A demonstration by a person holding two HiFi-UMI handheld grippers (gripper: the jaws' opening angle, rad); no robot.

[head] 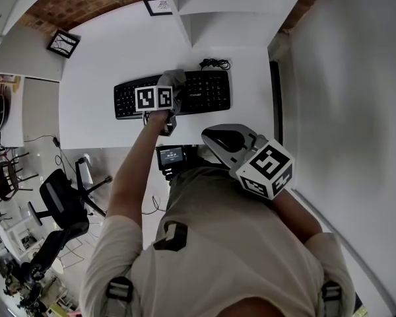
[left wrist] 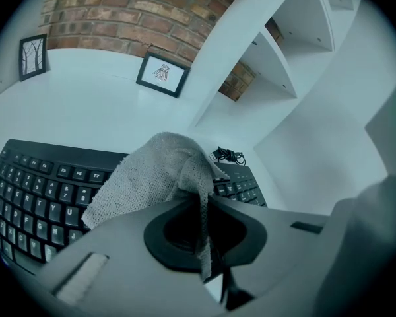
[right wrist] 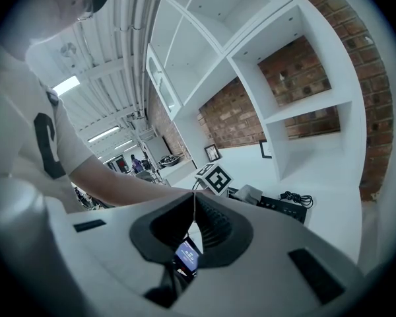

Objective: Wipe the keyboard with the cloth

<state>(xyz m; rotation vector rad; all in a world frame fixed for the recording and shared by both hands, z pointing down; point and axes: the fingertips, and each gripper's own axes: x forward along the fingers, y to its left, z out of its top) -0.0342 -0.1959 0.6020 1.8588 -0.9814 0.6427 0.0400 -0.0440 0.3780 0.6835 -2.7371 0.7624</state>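
Left gripper view: cloth pinched in left tongs over keyboard.

keyboard 1 | cloth 1 | grippers 2 | framed pictures 2 | coiled cable 1

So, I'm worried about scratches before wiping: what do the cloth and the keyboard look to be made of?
The cloth looks like soft woven fabric, grey and matte; its coarse open weave and limp folds suggest this. The keyboard is probably hard plastic, black and slightly matte, judging by its smooth moulded look and printed white legends.
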